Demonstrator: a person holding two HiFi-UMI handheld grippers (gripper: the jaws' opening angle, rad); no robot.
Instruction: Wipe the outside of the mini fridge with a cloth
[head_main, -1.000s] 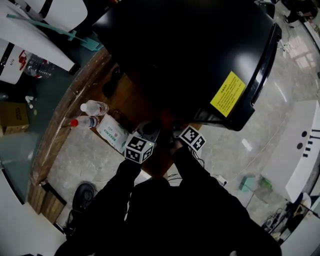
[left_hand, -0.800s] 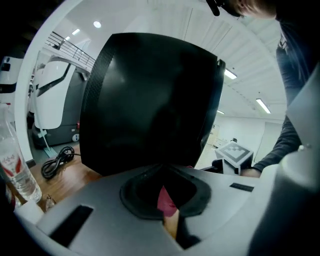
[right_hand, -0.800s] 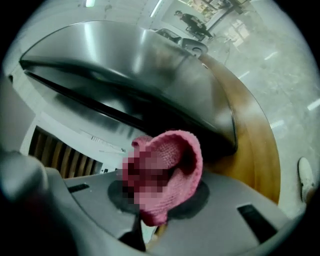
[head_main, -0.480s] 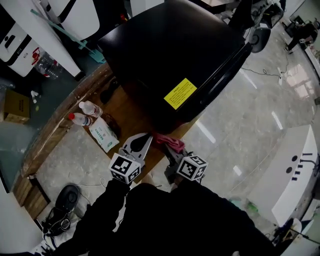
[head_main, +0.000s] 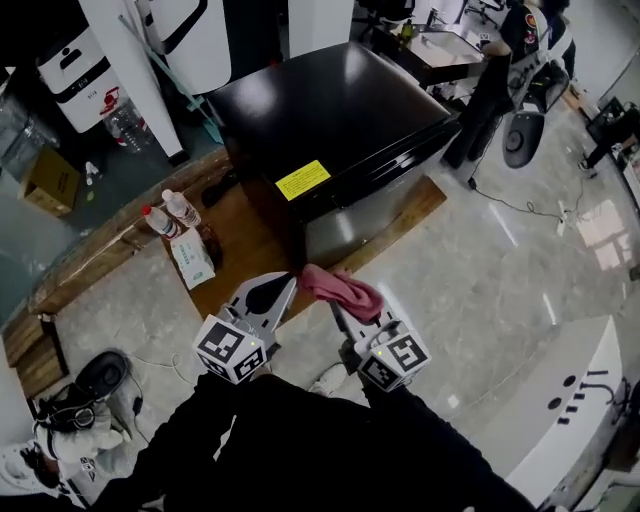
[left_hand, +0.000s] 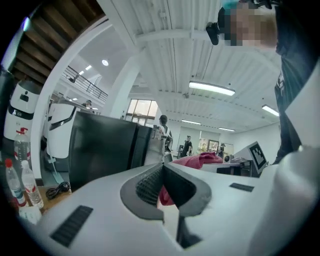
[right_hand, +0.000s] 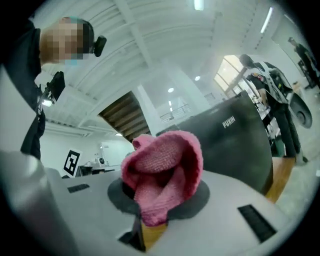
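Note:
The black mini fridge (head_main: 340, 125) stands on a low wooden platform (head_main: 240, 250), with a yellow label (head_main: 303, 180) on its near side. My right gripper (head_main: 345, 308) is shut on a bunched pink cloth (head_main: 338, 287), held in the air short of the fridge's front corner. In the right gripper view the cloth (right_hand: 162, 172) bulges out between the jaws, and the fridge (right_hand: 235, 145) stands behind it. My left gripper (head_main: 270, 295) hovers beside the cloth with its jaws together and nothing in them. The left gripper view shows the fridge (left_hand: 100, 150) ahead and the cloth (left_hand: 200, 161) to the right.
Two water bottles (head_main: 165, 213) and a tissue pack (head_main: 190, 262) lie on the platform left of the fridge. A person (head_main: 490, 70) stands behind the fridge by a desk. A cardboard box (head_main: 50, 178) sits at far left, and shoes (head_main: 90, 385) at lower left. A white counter (head_main: 590, 400) curves at lower right.
The head view has pulled back, so the fridge now looks smaller and farther. Both grippers sit lower in the frame. The pink cloth stays in the right gripper.

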